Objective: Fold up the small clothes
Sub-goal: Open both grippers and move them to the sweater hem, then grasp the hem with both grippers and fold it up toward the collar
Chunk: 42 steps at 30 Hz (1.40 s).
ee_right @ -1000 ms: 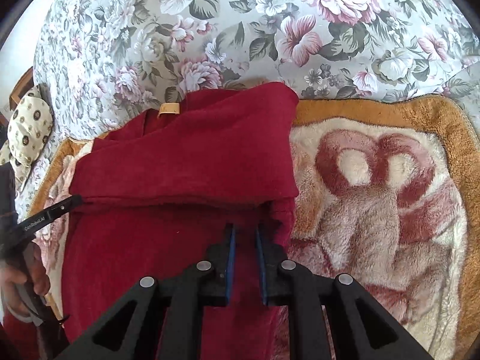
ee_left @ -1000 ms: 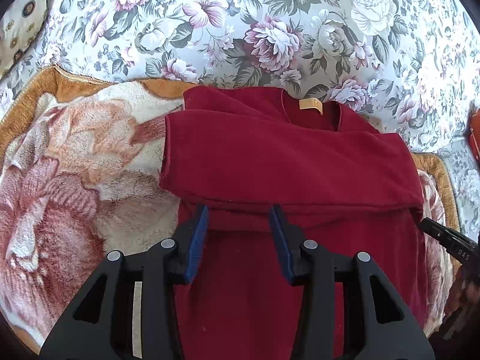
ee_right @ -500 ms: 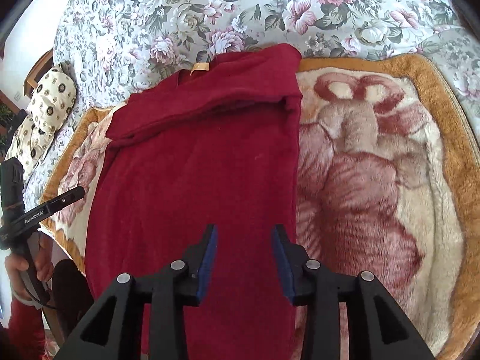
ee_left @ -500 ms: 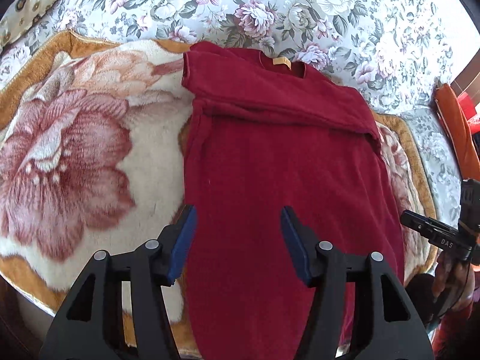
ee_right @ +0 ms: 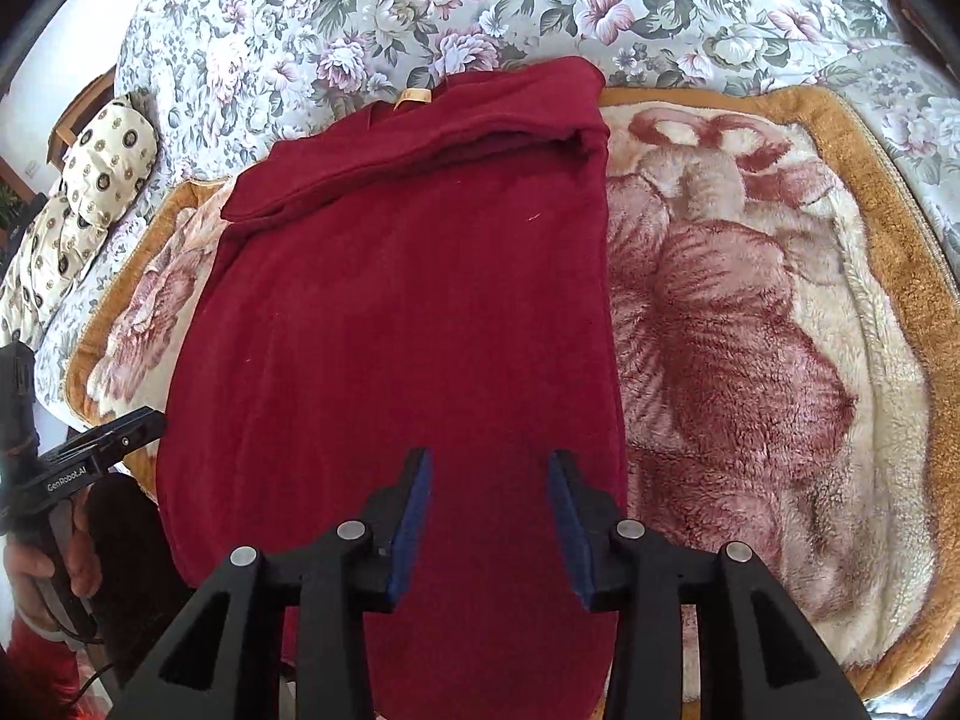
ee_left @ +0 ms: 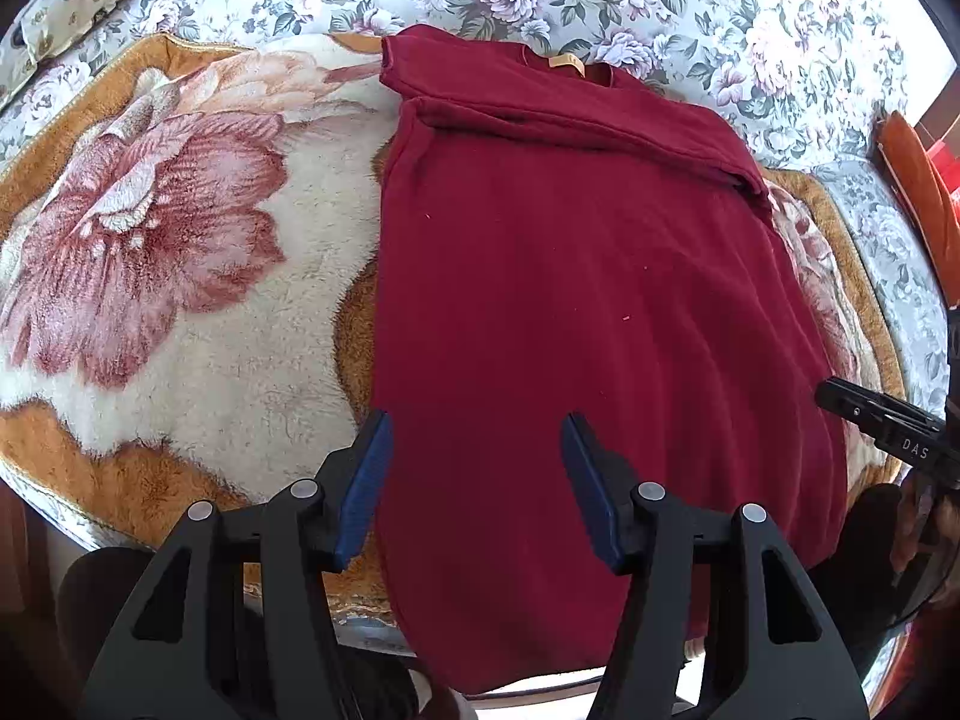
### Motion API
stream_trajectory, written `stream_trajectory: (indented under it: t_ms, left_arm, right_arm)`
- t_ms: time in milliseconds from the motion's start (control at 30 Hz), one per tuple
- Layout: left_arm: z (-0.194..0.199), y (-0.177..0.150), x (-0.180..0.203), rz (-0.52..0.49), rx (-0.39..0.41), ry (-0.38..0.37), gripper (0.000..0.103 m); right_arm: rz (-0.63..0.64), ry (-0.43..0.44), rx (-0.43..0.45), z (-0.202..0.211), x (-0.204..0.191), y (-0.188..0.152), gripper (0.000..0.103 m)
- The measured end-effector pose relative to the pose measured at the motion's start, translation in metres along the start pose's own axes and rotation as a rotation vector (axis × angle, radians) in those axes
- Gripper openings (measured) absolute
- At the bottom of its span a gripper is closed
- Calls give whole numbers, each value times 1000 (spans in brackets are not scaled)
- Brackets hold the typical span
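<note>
Flat, red garment (ee_left: 570, 300) on fleece blanket (ee_left: 180, 276).

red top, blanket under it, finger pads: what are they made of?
Dark red top: looks like soft fleece or brushed knit, matte and slightly fuzzy; exact fibre unclear.
Cream and pink flowered blanket with tan border: plush, long shaggy pile.
Left gripper fingers: black hard plastic, blue pads, probably rubber or foam, matte.
</note>
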State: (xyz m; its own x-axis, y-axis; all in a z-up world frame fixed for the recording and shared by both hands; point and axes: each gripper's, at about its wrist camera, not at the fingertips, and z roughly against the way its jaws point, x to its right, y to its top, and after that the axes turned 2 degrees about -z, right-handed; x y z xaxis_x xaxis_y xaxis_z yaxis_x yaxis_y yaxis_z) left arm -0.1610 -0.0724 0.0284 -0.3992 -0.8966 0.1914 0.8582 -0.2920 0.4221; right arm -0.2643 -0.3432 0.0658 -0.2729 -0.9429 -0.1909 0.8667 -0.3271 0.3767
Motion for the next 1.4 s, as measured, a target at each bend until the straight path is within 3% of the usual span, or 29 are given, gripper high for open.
stream_trajectory:
  t_ms: [200,400,600,733,800,1067,1233,1400]
  left_arm:
    - [-12,-10,-1,0,-38,0,58]
    - [-4,-16,0,11,-34,-10,58]
    - [15,-27,-8,54,-39,-91,58]
    - [19,-38,-20,103,-83,-148,58]
    - [18,-44,-26,147,-101,-184,66]
    - [5,-64,-23,195,-128,-246,68]
    - [2,-70,-17,199,-107,-259,78]
    - [-26,-85,-16,288,-222,-310,82]
  right_arm:
    - [7,-59,-21,-2,3,-5,39]
    - [-29,-16,-23,16,11,-16,39]
    - [-39,8,-49,29,14,-36,40]
    - [-41,33,-65,37,16,-49,41]
    - [-51,48,-87,37,19,-54,42]
    - [-66,43,-152,32,24,-68,42]
    - [-107,56,-191,27,31,-77,43]
    - [-124,70,-198,18,31,-82,45]
